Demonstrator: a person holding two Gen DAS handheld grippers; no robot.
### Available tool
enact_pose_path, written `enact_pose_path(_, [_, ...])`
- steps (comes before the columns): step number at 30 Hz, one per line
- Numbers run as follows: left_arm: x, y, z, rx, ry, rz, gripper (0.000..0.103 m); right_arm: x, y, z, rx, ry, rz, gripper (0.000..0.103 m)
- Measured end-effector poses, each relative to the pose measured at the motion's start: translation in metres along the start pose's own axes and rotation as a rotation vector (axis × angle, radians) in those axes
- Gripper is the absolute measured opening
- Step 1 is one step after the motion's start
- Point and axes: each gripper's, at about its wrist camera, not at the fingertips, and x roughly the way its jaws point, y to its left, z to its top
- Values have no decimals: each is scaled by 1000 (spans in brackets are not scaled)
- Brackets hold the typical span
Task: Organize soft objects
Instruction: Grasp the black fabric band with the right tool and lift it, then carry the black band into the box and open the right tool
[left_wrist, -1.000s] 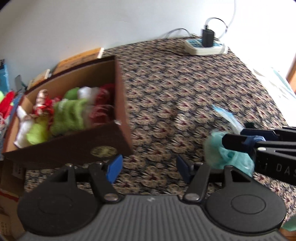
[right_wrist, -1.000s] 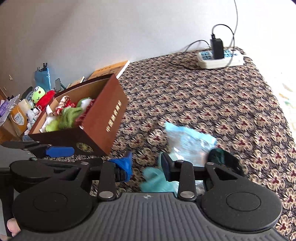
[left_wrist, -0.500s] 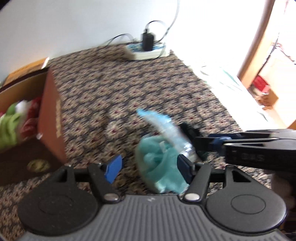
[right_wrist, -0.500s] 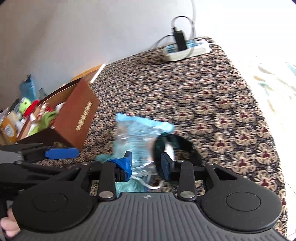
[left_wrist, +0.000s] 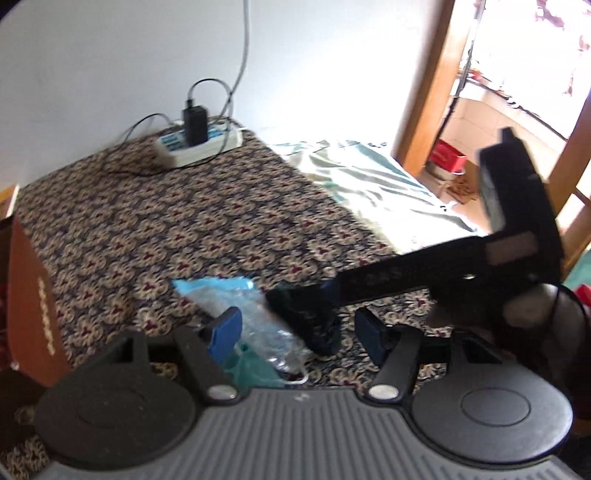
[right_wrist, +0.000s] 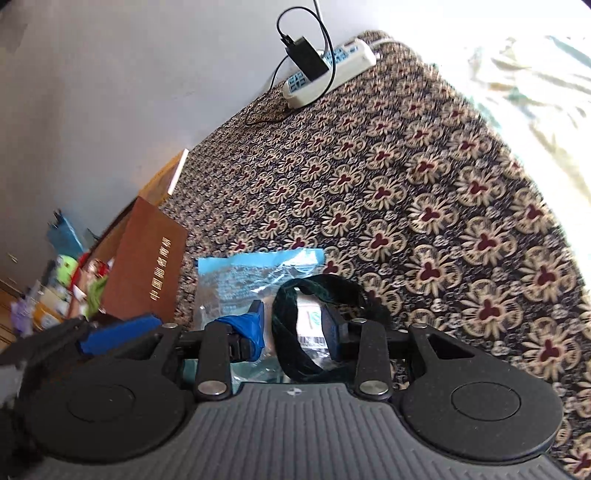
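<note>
A black elastic band (right_wrist: 325, 286) lies looped on the flowered cover, partly on a clear plastic packet with a blue top (right_wrist: 240, 273). A teal cloth (left_wrist: 255, 369) sticks out from under the packet. My right gripper (right_wrist: 293, 328) is open just over the band, whose left side runs between the jaws, untouched by the pads. In the left wrist view the right gripper (left_wrist: 325, 295) reaches in from the right onto the band (left_wrist: 310, 325). My left gripper (left_wrist: 297, 334) is wide open just before the packet (left_wrist: 221, 295), holding nothing.
A brown box (right_wrist: 147, 266) with soft toys (right_wrist: 96, 291) inside stands to the left. At the far wall lies a white power strip (right_wrist: 328, 70) with a black charger. A light sheet (left_wrist: 369, 184) borders the cover on the right, and a wooden door frame (left_wrist: 424, 92) stands beyond it.
Both views have swung right, away from the box. The teal cloth that hung at the right gripper now lies on the cover. The right gripper has come down over the black band.
</note>
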Motion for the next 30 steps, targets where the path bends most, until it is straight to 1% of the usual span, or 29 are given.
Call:
enact_pose_path(2, [6, -6, 1, 22, 3, -31, 65, 4, -2, 3, 14, 19, 27, 16])
enact_pose_path(4, [16, -11, 2, 37, 20, -35, 61, 8, -2, 5, 15, 37, 48, 15])
enact_pose_path(6, [28, -8, 1, 22, 50, -41, 56, 12, -2, 7, 11, 53, 60, 14])
enact_pose_path(8, [38, -4, -1, 1, 80, -52, 53, 17, -4, 9, 12, 71, 77, 13])
enact_pose_path(10, [47, -2, -3, -4, 100, -46, 48, 21, -5, 11, 19, 85, 100, 12])
enact_pose_path(13, [58, 6, -4, -27, 118, -40, 48, 27, -9, 12, 34, 99, 106, 10])
enact_pose_path(16, [68, 11, -4, -56, 130, -43, 48, 31, -13, 11, 42, 103, 104, 2])
enact_pose_path(17, [70, 13, -5, -66, 132, -48, 46, 32, -16, 11, 51, 105, 107, 0])
enact_pose_path(19, [71, 12, -4, -73, 126, -56, 36, 33, -21, 10, 72, 107, 110, 0])
enact_pose_path(20, [72, 12, -3, -75, 128, -58, 25, 33, -22, 9, 70, 104, 106, 0])
enact_pose_path(21, [73, 13, -3, -77, 133, -58, 18, 31, -22, 9, 66, 101, 100, 0])
enact_pose_path(22, [75, 13, -3, -81, 138, -62, 16, 29, -22, 8, 64, 97, 96, 0])
enact_pose_path(23, [76, 14, -3, -86, 144, -67, 11, 27, -23, 7, 64, 91, 95, 0])
enact_pose_path(27, [71, 13, -2, -83, 129, -75, 6, 14, -24, 5, 77, 62, 100, 0])
enact_pose_path(30, [60, 7, 0, -65, 101, -90, 6, 1, -22, 4, 78, 39, 107, 0])
